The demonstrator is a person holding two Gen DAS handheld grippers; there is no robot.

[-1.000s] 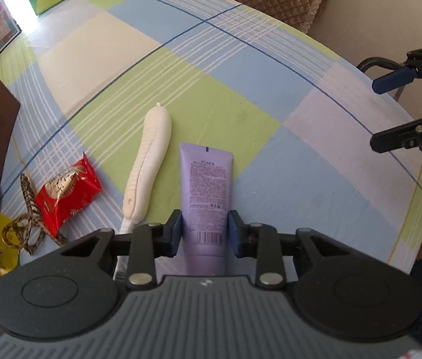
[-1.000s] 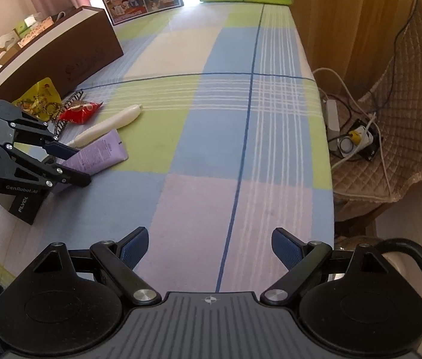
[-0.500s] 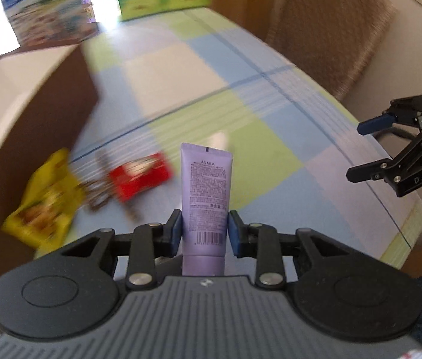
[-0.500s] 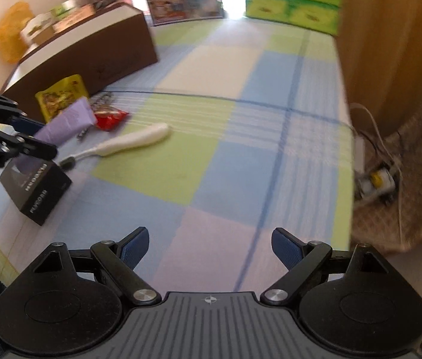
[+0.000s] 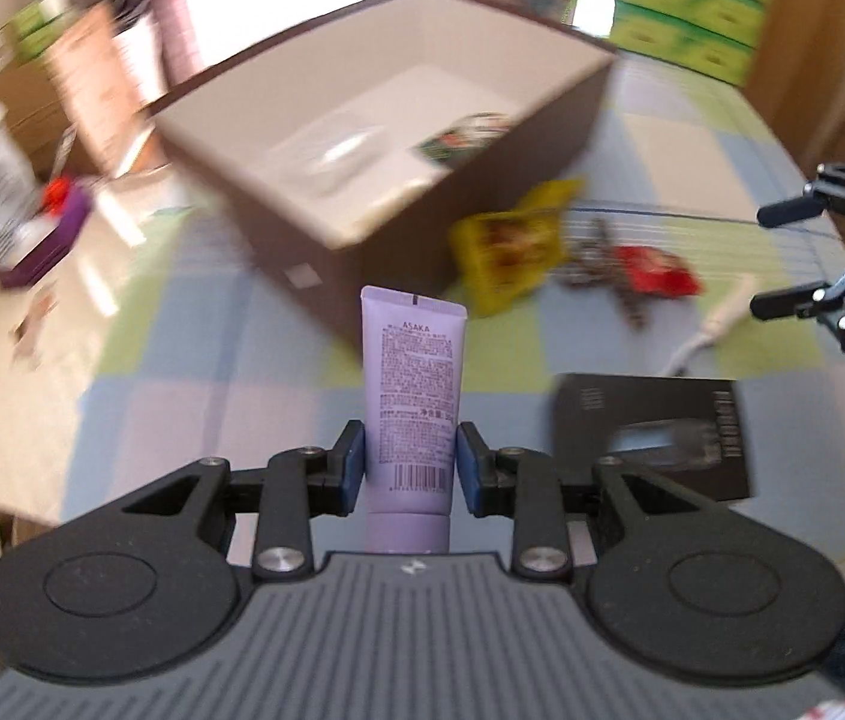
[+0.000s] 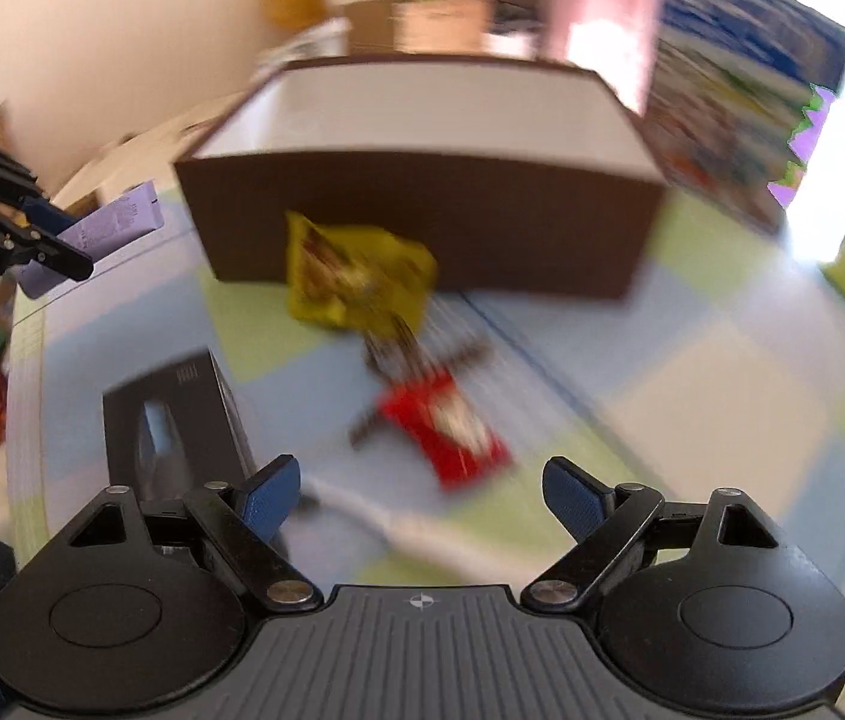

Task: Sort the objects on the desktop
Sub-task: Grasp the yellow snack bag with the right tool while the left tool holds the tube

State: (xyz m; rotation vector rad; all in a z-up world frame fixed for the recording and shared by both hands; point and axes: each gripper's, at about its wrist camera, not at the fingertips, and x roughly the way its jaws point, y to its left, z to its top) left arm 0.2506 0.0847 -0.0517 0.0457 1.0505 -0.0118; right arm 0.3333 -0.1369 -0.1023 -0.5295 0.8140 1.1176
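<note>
Since a second ago both grippers have swung toward the box [image 5: 362, 138]. The left gripper [image 5: 410, 471] clamps the tube [image 5: 413, 384], box at 12 o'clock. The right gripper [image 6: 416, 495] gapes empty. Still unsorted: yellow packet [image 6: 350, 276], red packet [image 6: 452, 426], black carton [image 5: 650, 426].

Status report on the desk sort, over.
Left gripper shut on purple tube, lifted short of brown box. Right gripper open, empty. Yellow packet lies against box front.
</note>
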